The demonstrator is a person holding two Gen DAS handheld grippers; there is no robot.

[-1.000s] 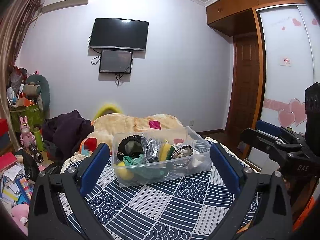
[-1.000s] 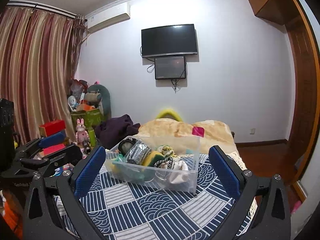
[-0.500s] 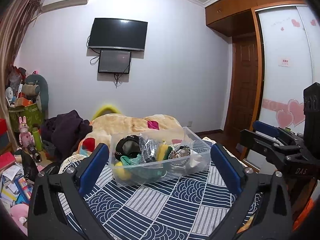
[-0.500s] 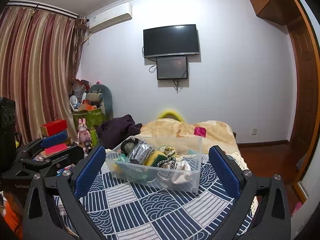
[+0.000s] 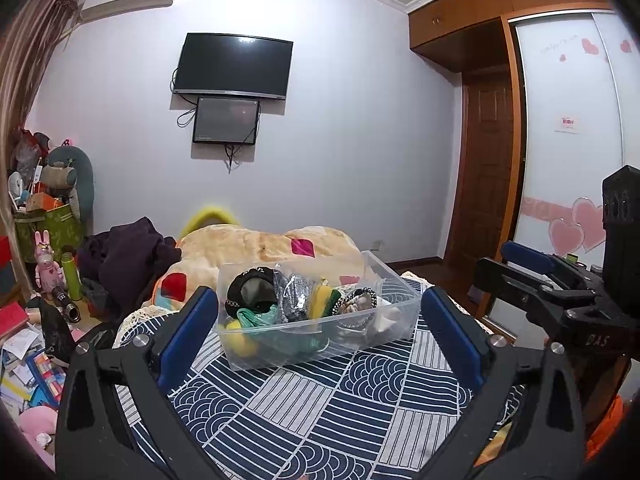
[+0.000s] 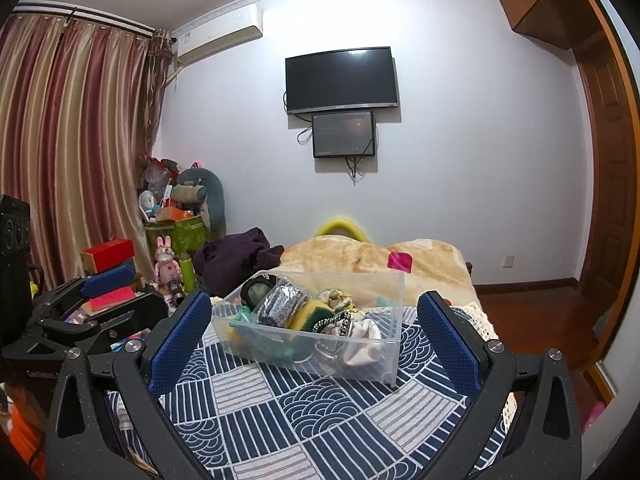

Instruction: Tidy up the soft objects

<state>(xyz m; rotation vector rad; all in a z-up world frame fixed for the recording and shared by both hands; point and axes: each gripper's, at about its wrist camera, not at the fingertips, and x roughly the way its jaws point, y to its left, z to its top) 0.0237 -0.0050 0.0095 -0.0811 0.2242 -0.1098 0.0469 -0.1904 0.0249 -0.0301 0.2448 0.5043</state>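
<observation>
Both jaws apart and empty, left gripper [image 5: 318, 320] and right gripper [image 6: 314, 322] facing clear bin [image 5: 320, 344] at 12 o'clock on bed [image 6: 320, 412]: approach from above, pinch 1 soft item, not the bin wall.

left wrist view: low over the patterned bedspread [image 5: 320, 408], facing the TV wall, offset to the left side.
right wrist view: same height and heading, offset right; angled slightly left, probably.
nearness: clear bin [image 5: 316, 344] near, just past the fingertips in both.
shared: bin [image 6: 312, 344], bedspread [image 6: 304, 420], TV [image 5: 234, 66] [image 6: 342, 80], beige blanket [image 5: 260, 244].
cross-sight: each sees the other rig at its frame edge.
</observation>
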